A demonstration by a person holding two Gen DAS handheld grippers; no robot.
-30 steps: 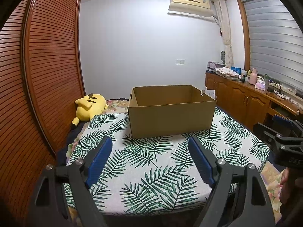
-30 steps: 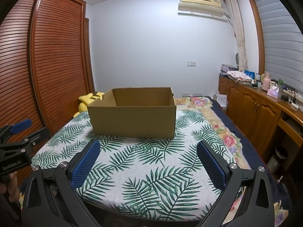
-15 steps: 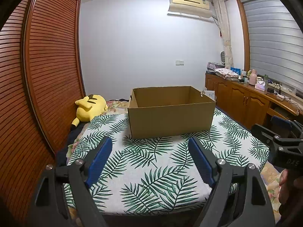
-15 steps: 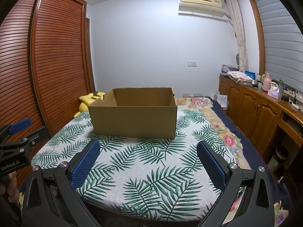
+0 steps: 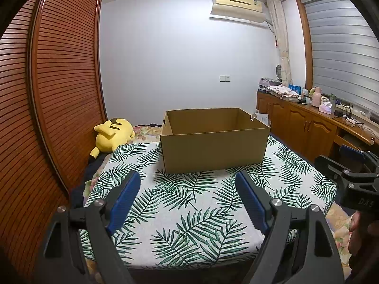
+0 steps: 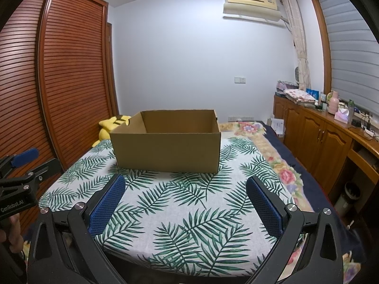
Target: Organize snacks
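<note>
An open cardboard box (image 5: 214,139) sits on a palm-leaf bedspread (image 5: 189,203). Before it, the left gripper (image 5: 187,177) and right gripper (image 6: 186,182) hover, jaws spread wide, holding nothing.

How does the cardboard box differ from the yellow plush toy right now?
The cardboard box is brown, rigid and square-edged, standing upright with its top open; the yellow plush toy is soft, rounded and lies slumped. The box sits on the leaf-print cover; the toy lies beyond that cover, nearer the slatted wardrobe doors. Both rest on the bed.
</note>
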